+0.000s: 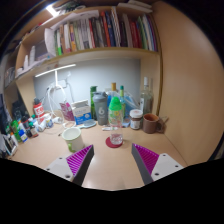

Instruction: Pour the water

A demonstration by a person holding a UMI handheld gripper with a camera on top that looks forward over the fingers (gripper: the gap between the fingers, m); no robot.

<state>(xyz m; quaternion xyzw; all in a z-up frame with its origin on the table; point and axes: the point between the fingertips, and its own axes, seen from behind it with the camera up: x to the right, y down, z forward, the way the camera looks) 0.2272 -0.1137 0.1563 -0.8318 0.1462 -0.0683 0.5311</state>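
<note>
Left clutter (pixel 22 128): we see a crowd of small bottles and jars along the left side of the desk (pixel 110 165); too small for us to count.
White cup (pixel 74 139): one, upright on the desk, just beyond the left finger.
Gripper (pixel 113 160): we hold it low over the desk; its two fingers stand spread wide, nothing between the pads but bare wood.
Left pad (pixel 79 161): one, magenta.
Glass (pixel 115 137): one small clear glass with something red in it, ahead of the gap between the fingers, touched by neither.
Green bottle (pixel 116 107): one, upright behind the glass; we count a few more bottles and cans packed beside it against the back wall.
Right pad (pixel 147 158): one, magenta.
Jar (pixel 135 119): one, white-lidded, right of the green bottle.
Mug (pixel 151 123): one, brown, near the right wall panel.
Shelves (pixel 100 52): two levels above, the upper one packed with books.
Open room: we find bare desk from the fingers up to the glass and cup; the back and left edges are crowded.
</note>
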